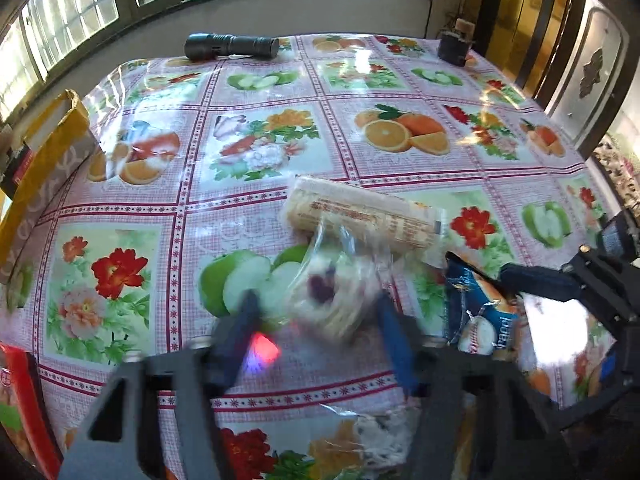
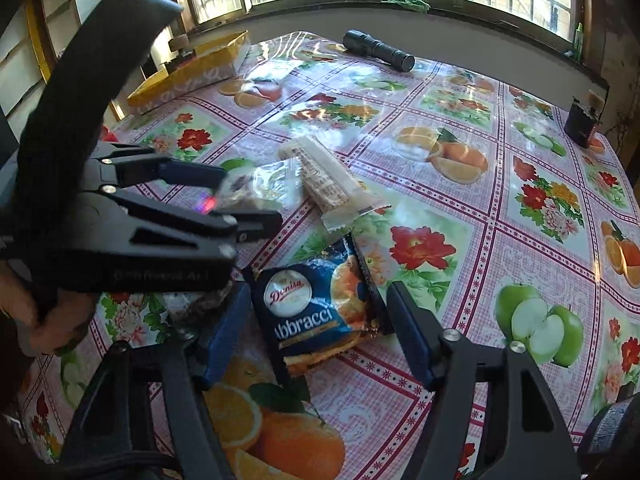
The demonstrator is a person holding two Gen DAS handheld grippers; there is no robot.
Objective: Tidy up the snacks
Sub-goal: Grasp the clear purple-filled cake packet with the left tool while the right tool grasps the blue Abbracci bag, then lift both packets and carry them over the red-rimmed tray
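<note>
My left gripper (image 1: 316, 304) is open, its blue fingers on either side of a clear-wrapped pastry (image 1: 332, 292); it also shows in the right wrist view (image 2: 244, 196) around that pastry (image 2: 256, 184). A long cream cracker pack (image 1: 360, 212) (image 2: 324, 178) lies just beyond. My right gripper (image 2: 316, 320) is open with its fingers astride a blue Abbracci biscuit bag (image 2: 320, 308), seen at the right of the left wrist view (image 1: 480, 304). Another clear snack bag (image 1: 376, 436) lies under the left gripper.
A yellow cardboard box (image 1: 44, 160) (image 2: 192, 68) stands at the table's left edge. A black flashlight (image 1: 232, 46) (image 2: 380, 50) and a small dark jar (image 1: 454, 46) (image 2: 582, 124) sit at the far side. A red package (image 1: 20, 400) is at near left.
</note>
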